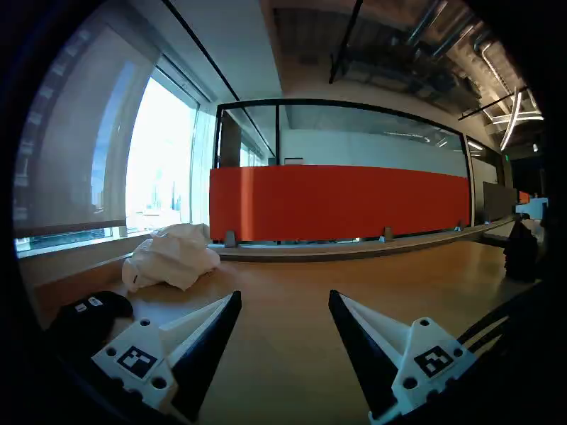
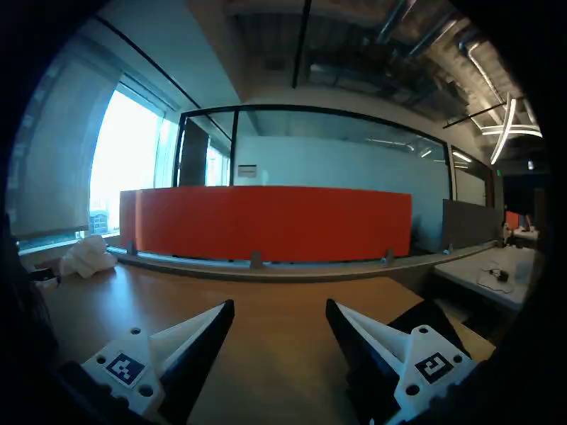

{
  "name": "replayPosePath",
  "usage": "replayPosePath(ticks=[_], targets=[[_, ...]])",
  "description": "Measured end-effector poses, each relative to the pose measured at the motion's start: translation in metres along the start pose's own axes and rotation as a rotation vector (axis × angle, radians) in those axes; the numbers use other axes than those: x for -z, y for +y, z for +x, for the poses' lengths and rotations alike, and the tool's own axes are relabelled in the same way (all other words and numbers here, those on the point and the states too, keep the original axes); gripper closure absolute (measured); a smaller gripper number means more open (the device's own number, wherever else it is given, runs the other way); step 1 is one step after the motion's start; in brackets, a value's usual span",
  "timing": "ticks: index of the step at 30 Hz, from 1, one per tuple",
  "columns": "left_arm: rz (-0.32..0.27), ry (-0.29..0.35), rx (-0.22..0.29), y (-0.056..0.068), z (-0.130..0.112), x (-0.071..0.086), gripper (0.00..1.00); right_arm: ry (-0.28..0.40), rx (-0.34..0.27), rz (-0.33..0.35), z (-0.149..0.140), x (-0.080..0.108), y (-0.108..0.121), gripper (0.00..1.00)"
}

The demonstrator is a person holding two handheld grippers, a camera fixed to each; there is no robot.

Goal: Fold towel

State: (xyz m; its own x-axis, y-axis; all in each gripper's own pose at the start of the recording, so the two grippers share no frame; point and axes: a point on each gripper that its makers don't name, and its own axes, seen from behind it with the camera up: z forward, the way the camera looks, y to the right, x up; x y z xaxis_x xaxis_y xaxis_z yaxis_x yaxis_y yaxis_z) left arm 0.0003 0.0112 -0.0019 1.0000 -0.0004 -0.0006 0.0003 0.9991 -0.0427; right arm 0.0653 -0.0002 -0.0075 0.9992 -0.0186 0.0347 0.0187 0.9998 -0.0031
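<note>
In the left gripper view, the left gripper (image 1: pixel 284 297) has its jaws wide apart with nothing between them, and bare wood of the counter (image 1: pixel 283 368) shows through the gap. One towel (image 1: pixel 172 255), white and crumpled into a loose heap, lies on the counter ahead of the jaws and off to the left. It is beyond the tip of the left jaw and well apart from it. Closer in, just outside the left jaw, sits one black object (image 1: pixel 88 312) with small pale labels; its lower part is cut off and I cannot tell what it is. Far out to the right of the right jaw stands one dark shape (image 1: pixel 521 249), too shadowed to make out. Straight ahead past both jaws, one orange partition (image 1: pixel 340 202) runs along the counter's far edge, with a bright window (image 1: pixel 159 163) behind the towel.

In the right gripper view, the right gripper (image 2: pixel 279 304) holds its two jaws wide as well, gripping nothing above the wooden counter (image 2: pixel 280 368). The towel (image 2: pixel 86 256) lies far ahead and well to the left of the left jaw, near the counter's far edge, too small for its folds to be read. The orange partition (image 2: pixel 276 223) stands ahead of the jaws. A dark mass (image 2: pixel 21 304) left of the left jaw is cut off and unclear. To the right of the right jaw, a second desk (image 2: pixel 482 273) with a pale top carries a few small things that I cannot make out.
</note>
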Motion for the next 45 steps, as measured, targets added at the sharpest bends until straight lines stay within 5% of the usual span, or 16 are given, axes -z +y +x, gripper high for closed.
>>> replayPosePath(ticks=[18, 45], targets=[[0.0, 0.0, 0.0, 0.0, 0.0, 0.0, 0.09, -0.003, -0.064, 0.006, -0.049, -0.013, 0.0, 0.0], [0.0, 0.0, 0.0, 0.0, 0.0, 0.0, 0.09, 0.011, -0.069, 0.013, -0.067, -0.012, -0.002, 0.0]])
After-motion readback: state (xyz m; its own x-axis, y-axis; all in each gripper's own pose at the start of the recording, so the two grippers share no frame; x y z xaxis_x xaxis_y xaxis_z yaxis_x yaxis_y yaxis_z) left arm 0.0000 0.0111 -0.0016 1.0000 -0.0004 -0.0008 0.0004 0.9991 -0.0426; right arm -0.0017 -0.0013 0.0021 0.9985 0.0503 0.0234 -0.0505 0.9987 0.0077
